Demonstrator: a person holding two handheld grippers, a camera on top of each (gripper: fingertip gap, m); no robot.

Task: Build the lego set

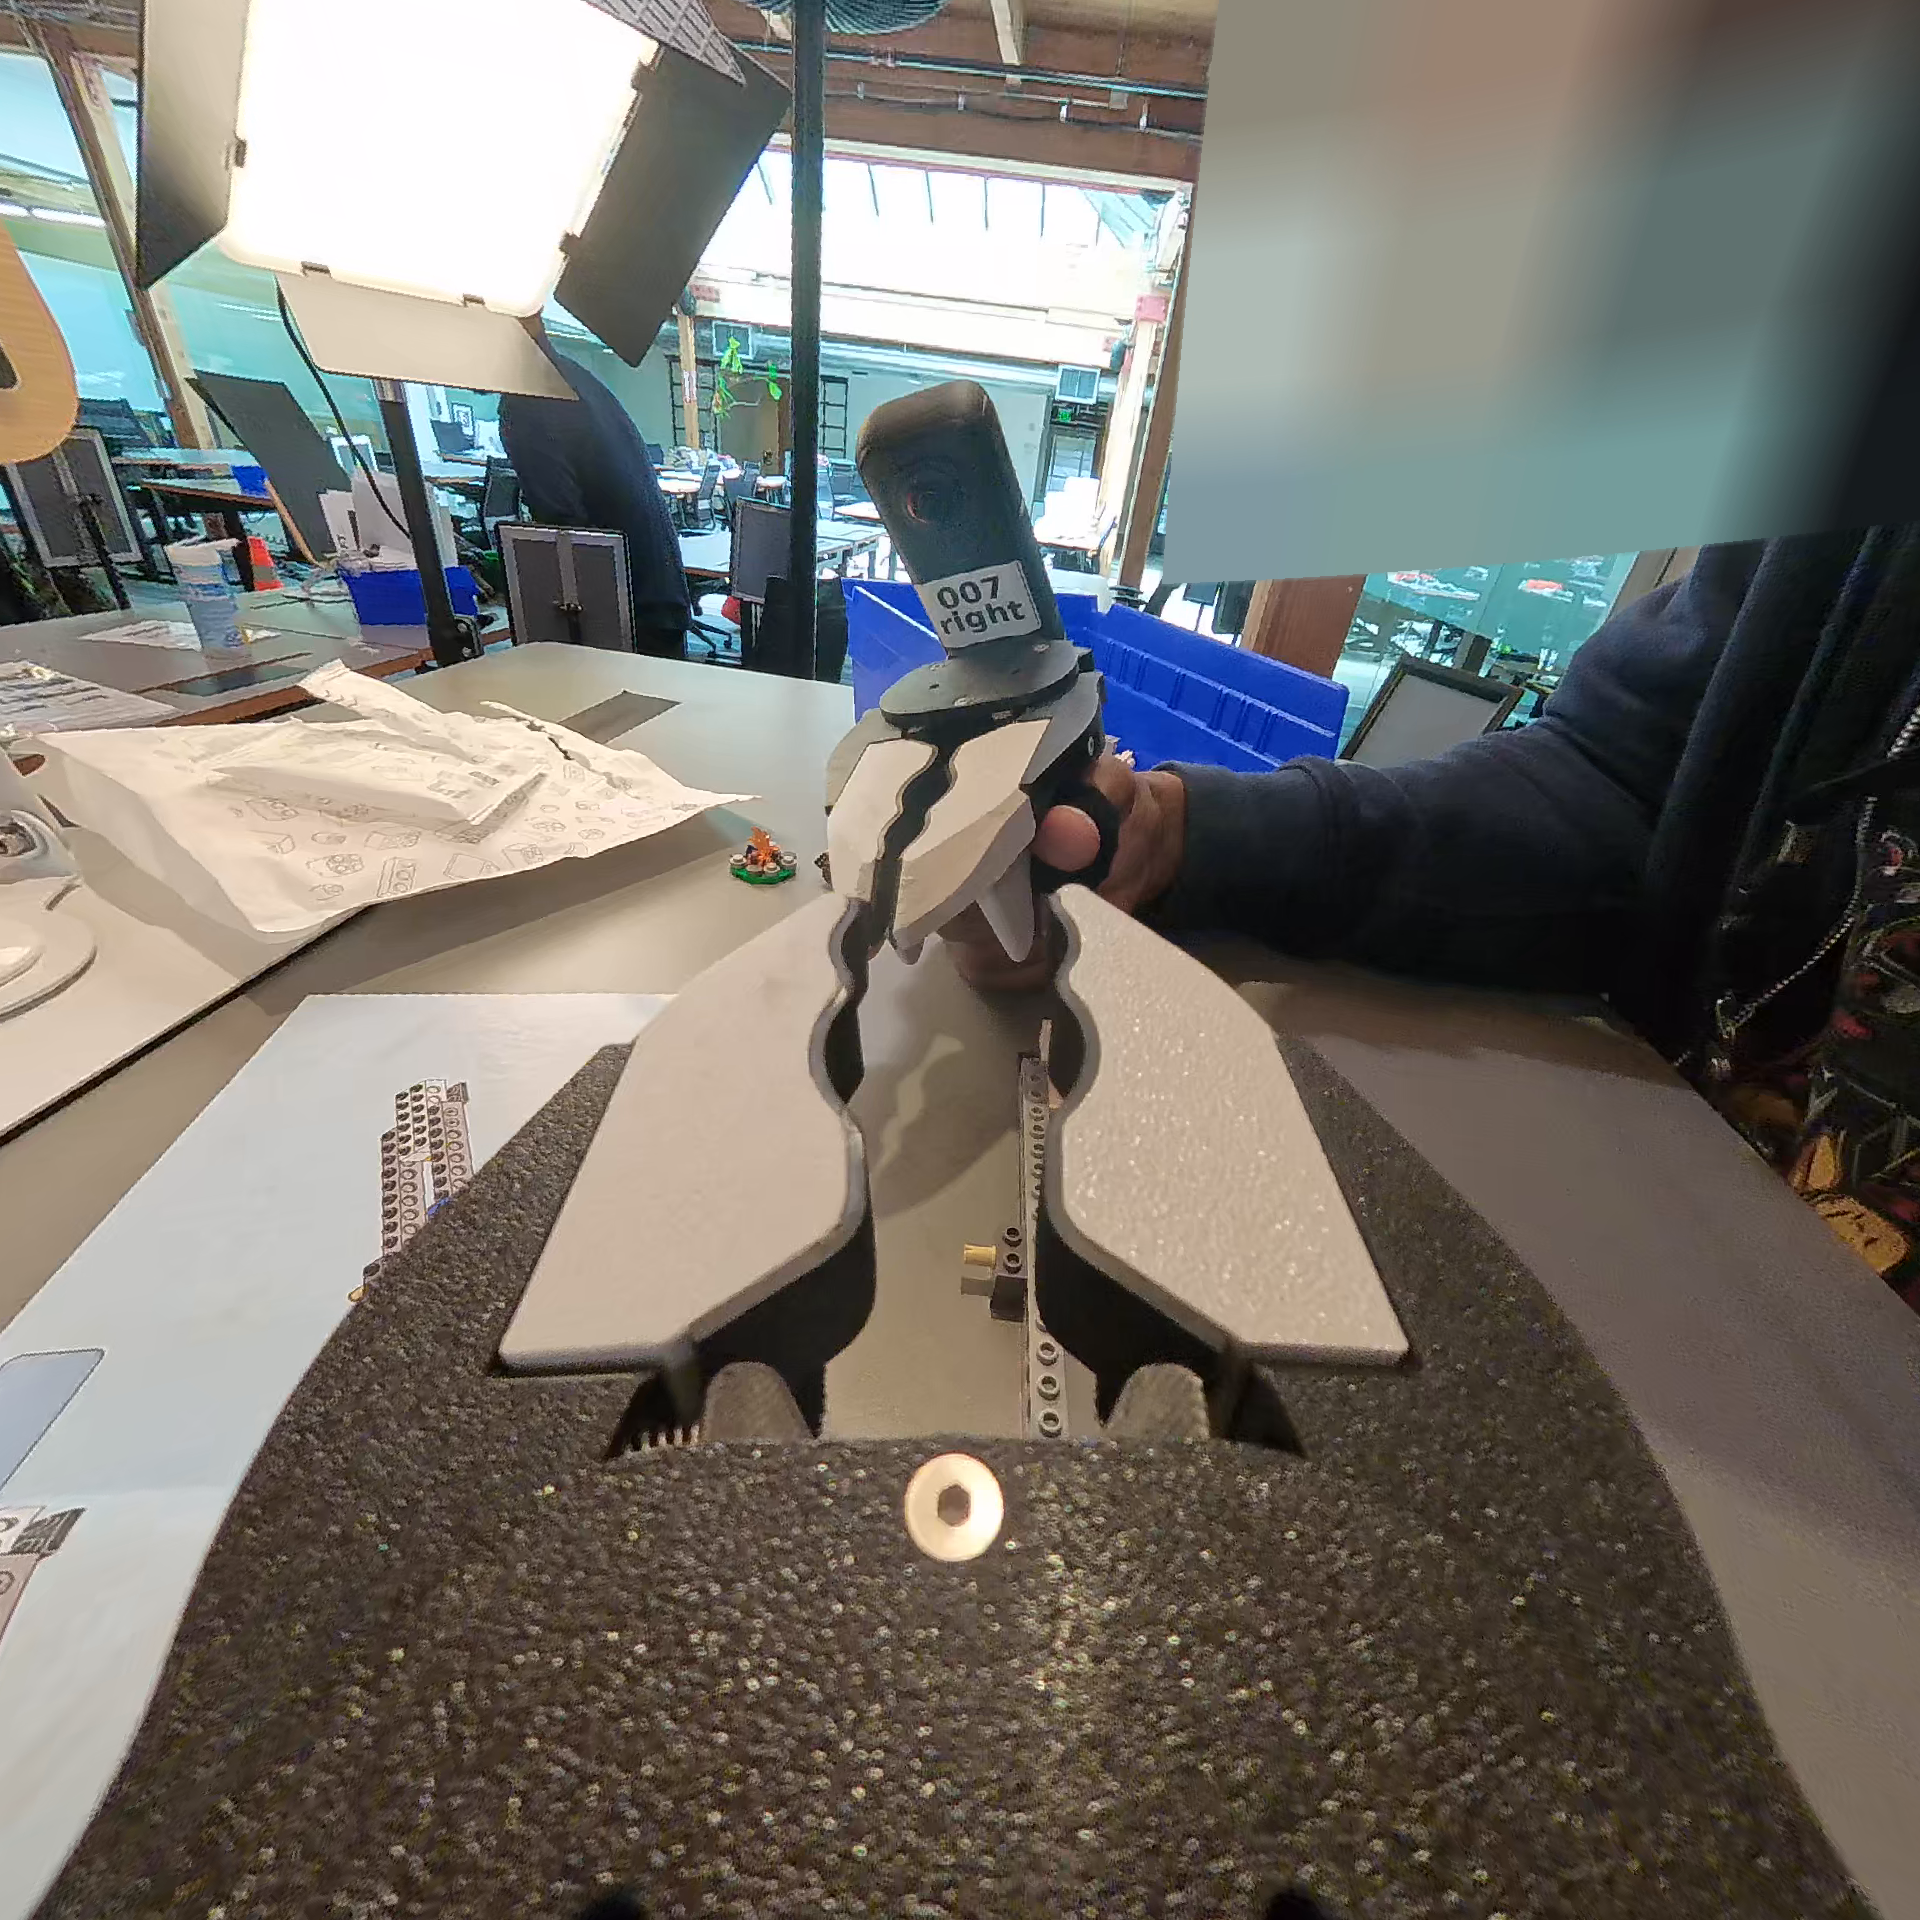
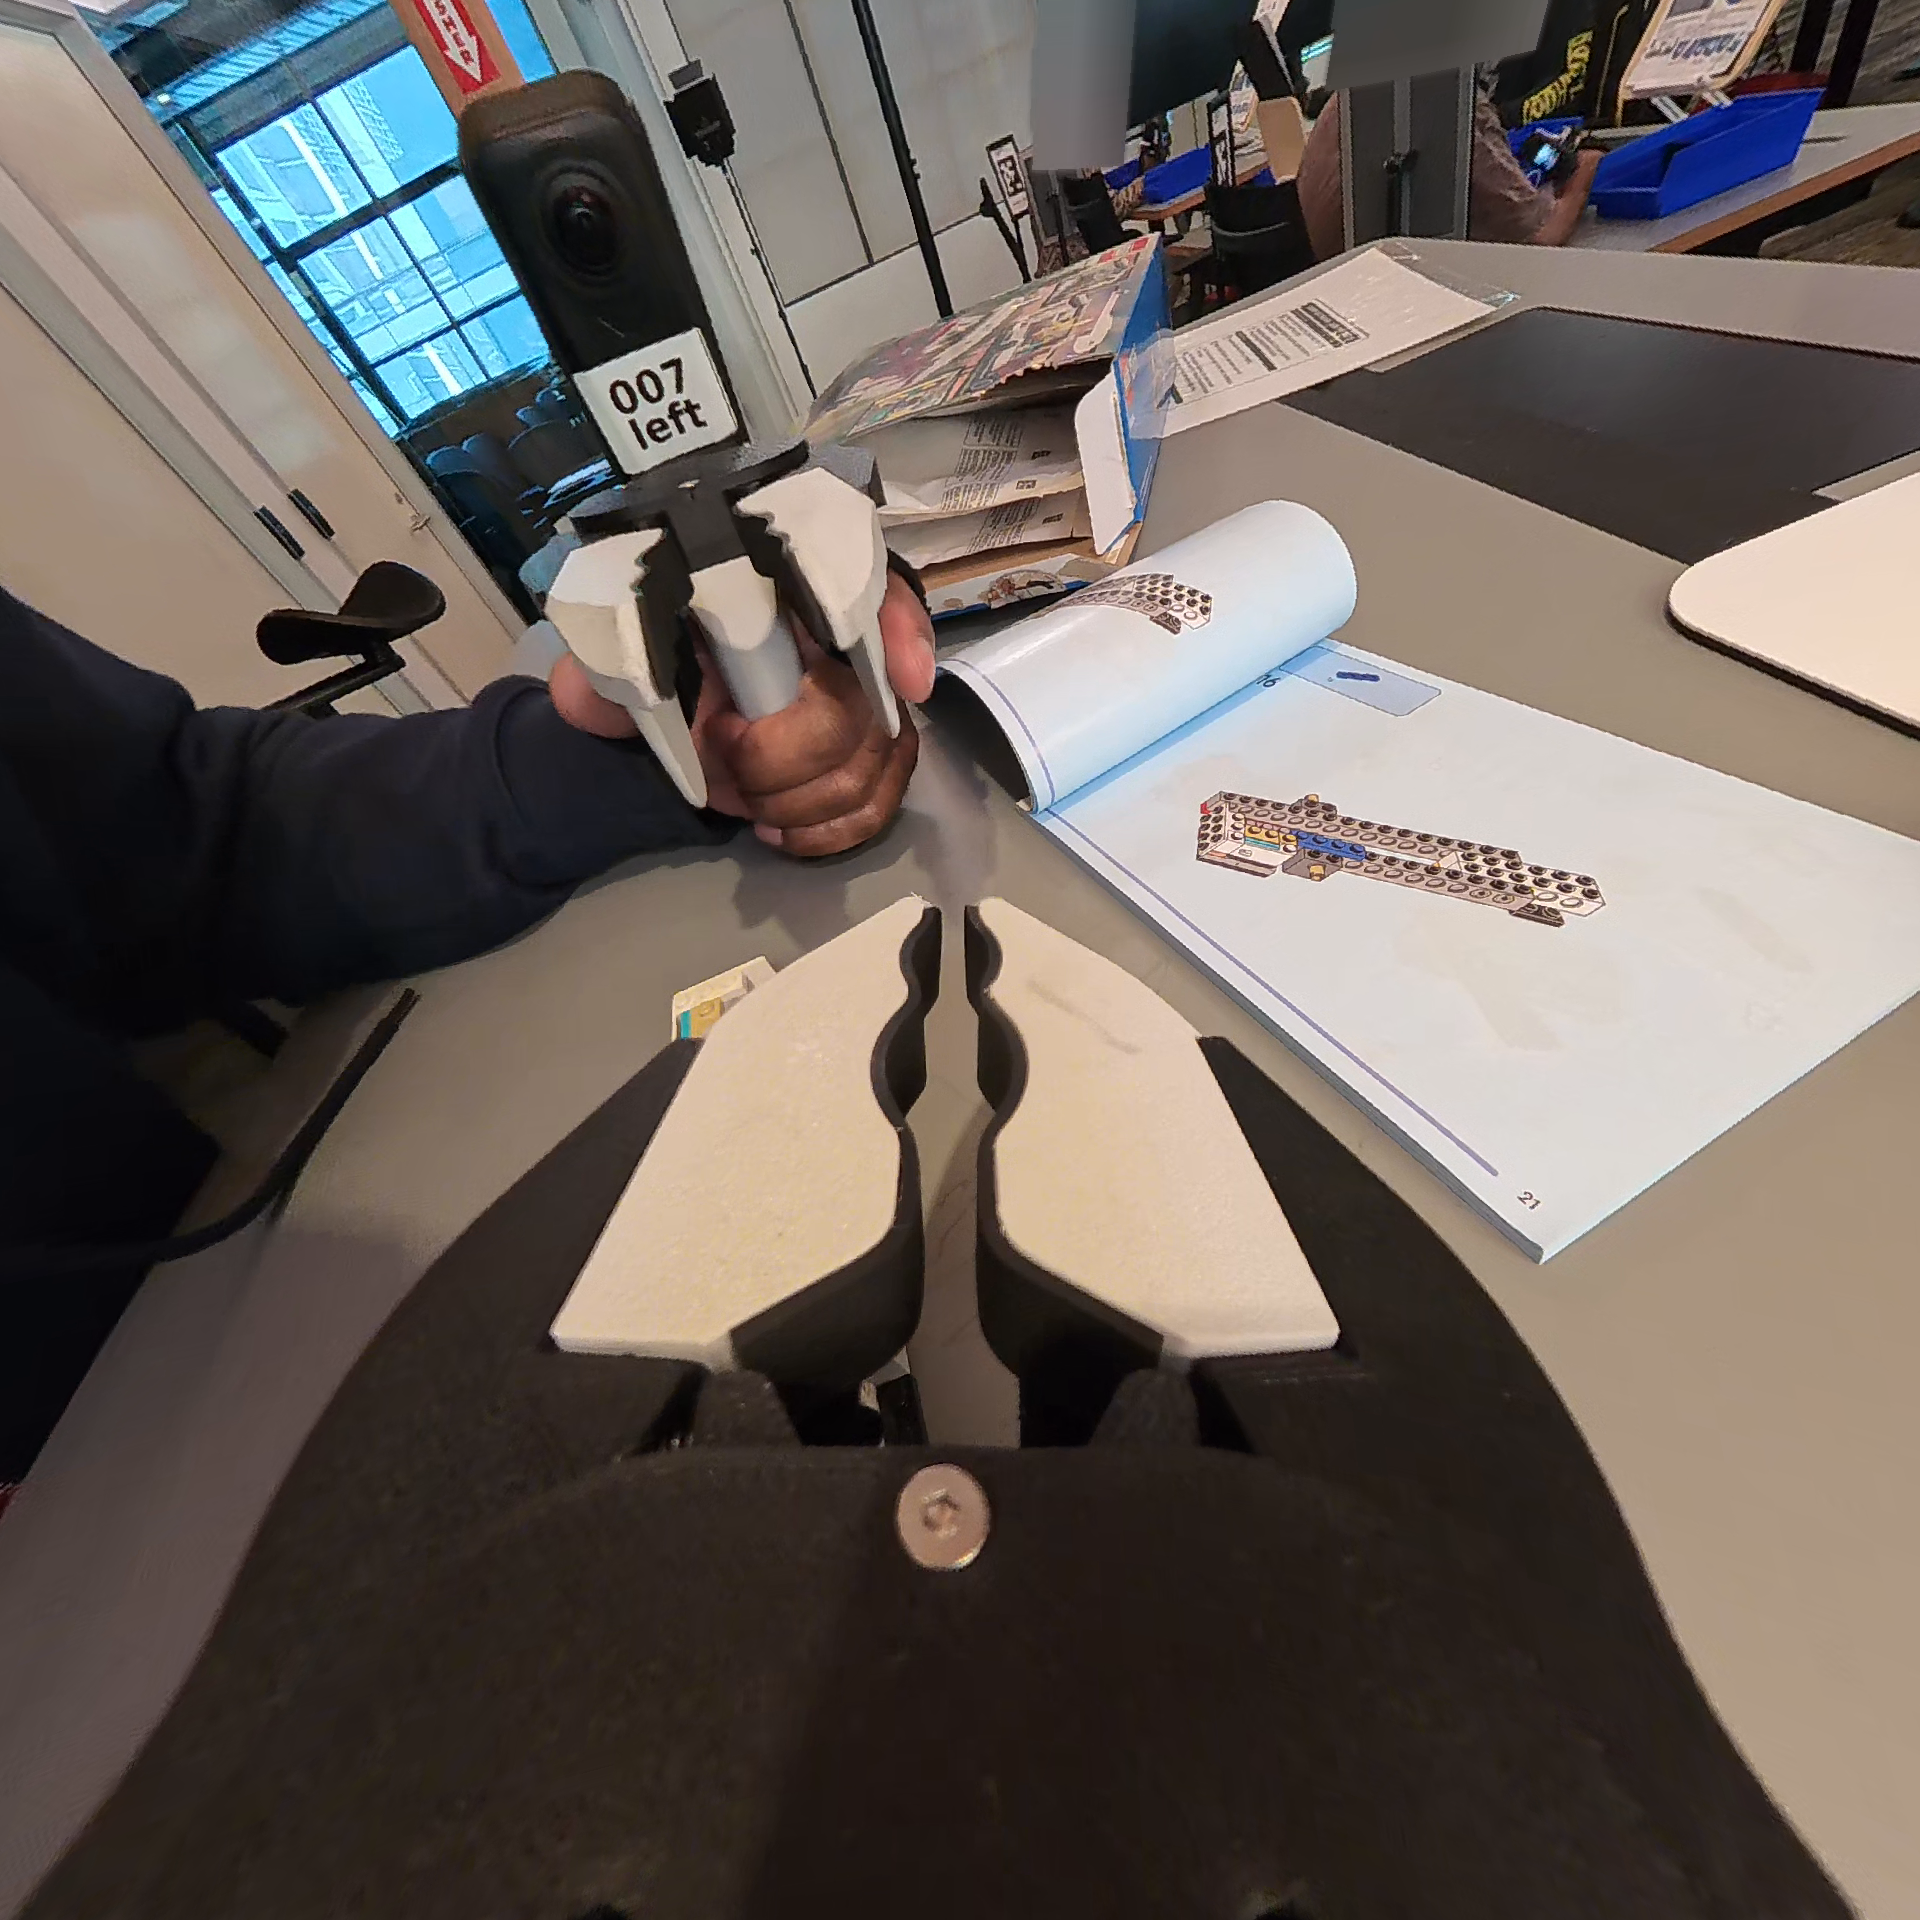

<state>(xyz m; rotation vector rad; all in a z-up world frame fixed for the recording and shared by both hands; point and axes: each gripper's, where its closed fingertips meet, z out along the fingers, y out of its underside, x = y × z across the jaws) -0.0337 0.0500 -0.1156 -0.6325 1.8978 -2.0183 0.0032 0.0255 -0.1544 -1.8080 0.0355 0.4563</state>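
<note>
while both tools rest low over the grey desk (image 2: 1558,1455), the left hand-held gripper (image 1: 951,935) stands with its pale fingers (image 1: 727,1143) well parted and nothing pressed between them; a long grey studded brick beam (image 1: 1032,1164) lies on the desk under the gap, just beside the inner edge of the right-side finger, with a small tan peg and dark block sticking out of its side, and whether that finger touches it cannot be told. facing it, the right hand-held gripper (image 2: 953,914) has its cream fingers (image 2: 790,1143) drawn nearly together with only a thin slit left, and no object sits between the tips; a small white and teal brick piece (image 2: 712,1008) peeks out just beside its left finger. an open pale-blue instruction booklet (image 2: 1455,987) showing a long grey brick build lies near the right tool, and behind it a torn colourful cardboard box (image 2: 997,353). farther off in the left view are a crumpled white printed paper bag (image 1: 343,810), a tiny green round brick campfire (image 1: 764,857) and a blue plastic bin (image 1: 1195,686).
</note>
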